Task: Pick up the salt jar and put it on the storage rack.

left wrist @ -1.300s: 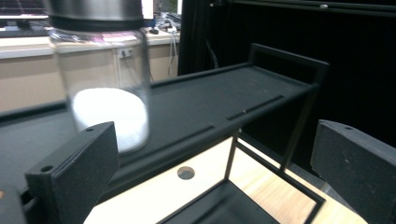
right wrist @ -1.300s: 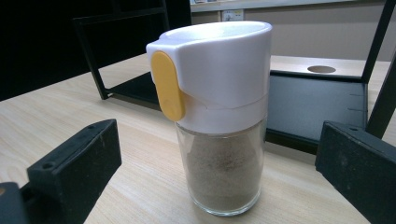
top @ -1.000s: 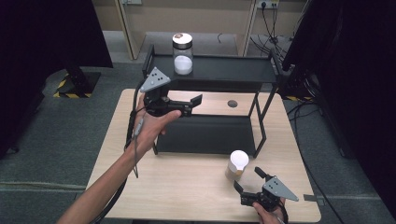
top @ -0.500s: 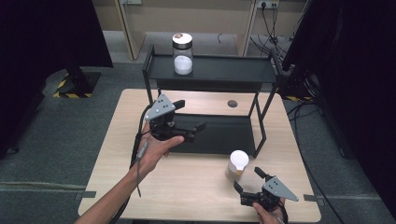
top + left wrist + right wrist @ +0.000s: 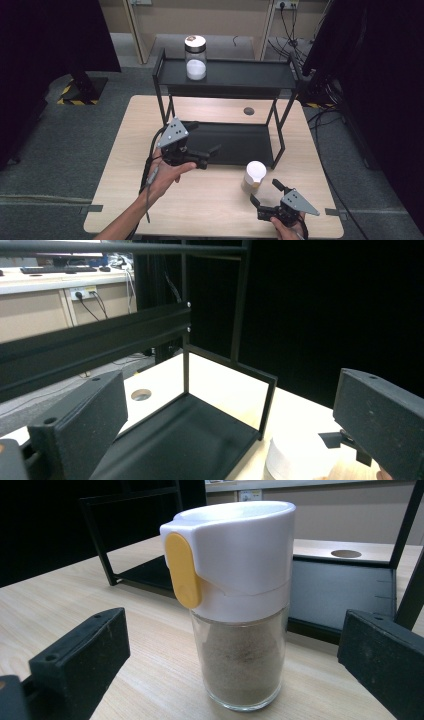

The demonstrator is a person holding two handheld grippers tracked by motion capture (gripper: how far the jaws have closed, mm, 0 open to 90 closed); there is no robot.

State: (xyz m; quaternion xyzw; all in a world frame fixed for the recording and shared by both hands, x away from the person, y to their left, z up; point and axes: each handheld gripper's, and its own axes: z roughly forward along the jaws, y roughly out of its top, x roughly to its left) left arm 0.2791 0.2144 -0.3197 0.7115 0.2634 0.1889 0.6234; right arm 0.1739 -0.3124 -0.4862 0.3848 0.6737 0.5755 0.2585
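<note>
A glass shaker with a white lid and a yellow tab stands upright on the table, in front of the black rack's right leg. It holds brownish powder. My right gripper sits just near of it, open, and in the right gripper view the shaker stands a little beyond the jaws, untouched. My left gripper is open and empty, held over the front edge of the rack's lower shelf and pointing right. In the left gripper view the shaker's white lid shows low on the right.
A two-tier black metal rack stands on the far half of the wooden table. A glass jar with white contents stands on its top shelf. A round cable hole is behind the lower shelf.
My left gripper has come down and nearer to the person, from the rack's left post to the front of the lower shelf. The right gripper and the shaker have stayed still.
</note>
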